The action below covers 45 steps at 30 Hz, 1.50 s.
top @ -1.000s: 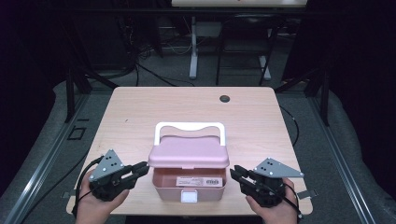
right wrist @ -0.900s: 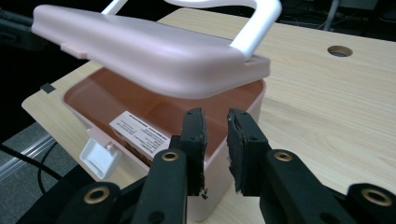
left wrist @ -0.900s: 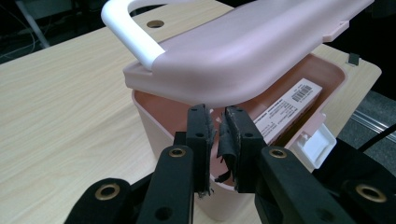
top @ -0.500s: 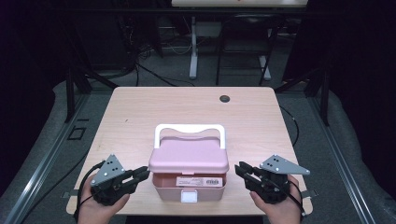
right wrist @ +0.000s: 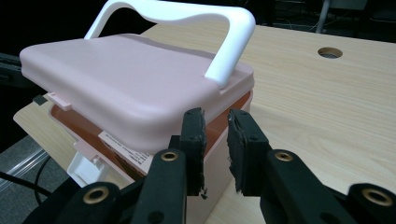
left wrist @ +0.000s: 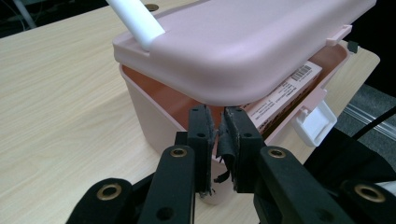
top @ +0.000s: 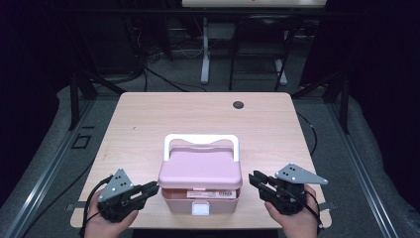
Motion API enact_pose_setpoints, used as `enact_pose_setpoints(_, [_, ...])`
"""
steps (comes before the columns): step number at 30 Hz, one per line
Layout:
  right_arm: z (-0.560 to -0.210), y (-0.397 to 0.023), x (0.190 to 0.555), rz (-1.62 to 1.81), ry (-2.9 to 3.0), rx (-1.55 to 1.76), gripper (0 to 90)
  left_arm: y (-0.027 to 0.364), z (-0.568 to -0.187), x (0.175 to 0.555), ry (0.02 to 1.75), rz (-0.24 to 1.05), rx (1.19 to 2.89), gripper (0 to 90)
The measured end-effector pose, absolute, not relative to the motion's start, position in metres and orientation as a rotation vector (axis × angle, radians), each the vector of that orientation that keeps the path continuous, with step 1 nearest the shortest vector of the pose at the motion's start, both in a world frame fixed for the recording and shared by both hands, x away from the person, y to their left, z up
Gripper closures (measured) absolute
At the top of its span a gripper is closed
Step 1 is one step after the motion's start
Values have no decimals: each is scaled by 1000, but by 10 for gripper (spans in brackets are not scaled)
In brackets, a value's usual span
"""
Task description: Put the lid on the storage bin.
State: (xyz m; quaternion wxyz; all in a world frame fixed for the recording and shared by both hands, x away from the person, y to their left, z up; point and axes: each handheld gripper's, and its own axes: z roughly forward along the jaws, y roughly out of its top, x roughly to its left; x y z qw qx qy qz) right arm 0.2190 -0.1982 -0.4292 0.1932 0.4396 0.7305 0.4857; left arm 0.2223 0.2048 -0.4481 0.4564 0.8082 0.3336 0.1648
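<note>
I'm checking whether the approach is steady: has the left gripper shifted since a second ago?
Yes. In the high view the left gripper has slid slightly down toward the table's near edge, beside the pink box.

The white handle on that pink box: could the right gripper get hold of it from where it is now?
Probably yes. The handle stands upright over the lid with nothing around it. The right gripper waits just beside the box, holding nothing, though its fingers stand close together and would likely need to open wider.

A light wooden table is standing on grey carpet; beyond the table, cables are trailing past what may be a white stand in darkness.
</note>
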Motion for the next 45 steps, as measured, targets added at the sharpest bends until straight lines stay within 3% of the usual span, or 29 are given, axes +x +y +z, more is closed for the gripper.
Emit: enact_pose_setpoints(45, [-433,-203,221,1378,2021,1269,752,206,-473,210,819,382,2011,821])
